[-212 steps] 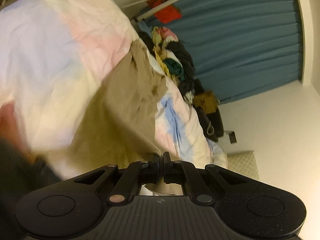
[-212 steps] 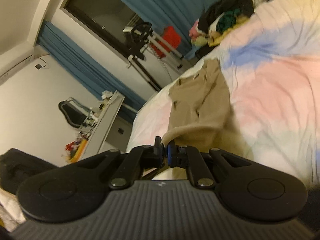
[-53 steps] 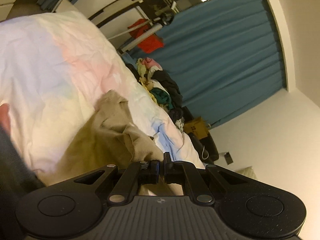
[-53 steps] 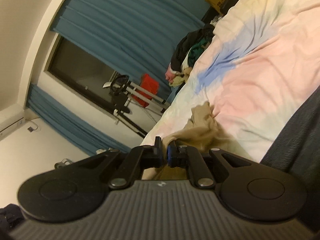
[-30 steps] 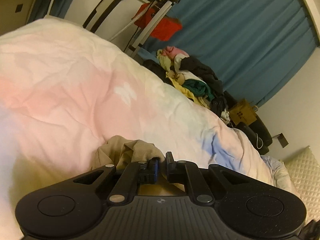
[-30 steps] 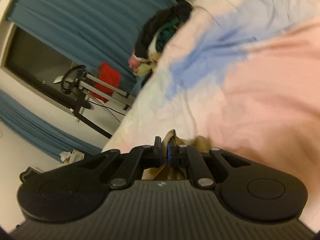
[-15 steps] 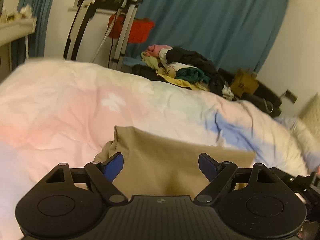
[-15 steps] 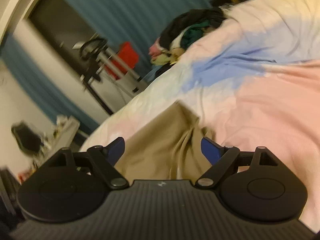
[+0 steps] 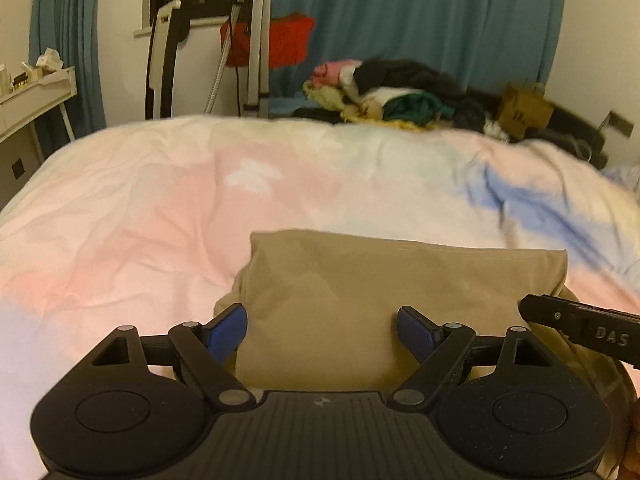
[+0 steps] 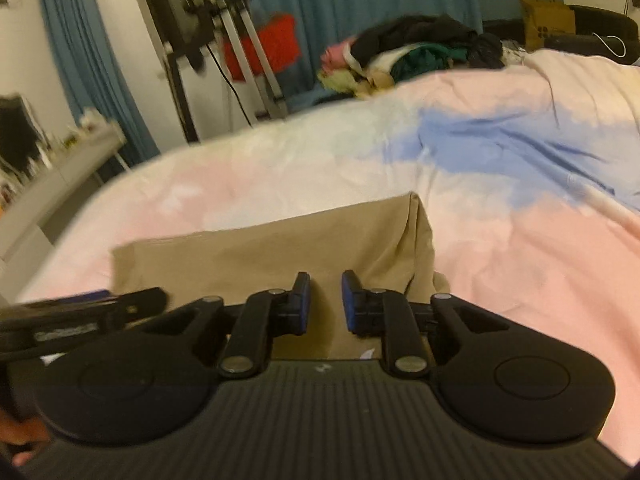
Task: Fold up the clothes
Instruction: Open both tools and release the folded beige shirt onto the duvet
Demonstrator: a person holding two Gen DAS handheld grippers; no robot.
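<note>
Lower centre, the folded tan cotton garment lies released on the pastel bed quilt: left tongs apart, right tongs closing on nothing.

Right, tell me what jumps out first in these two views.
The tan garment lies folded into a block on the pastel quilt, straight ahead of both grippers. Beyond the bed's far edge a heap of clothes sits before the blue curtain, beside something red.

Folded garment on duvet, clothes pile behind
</note>
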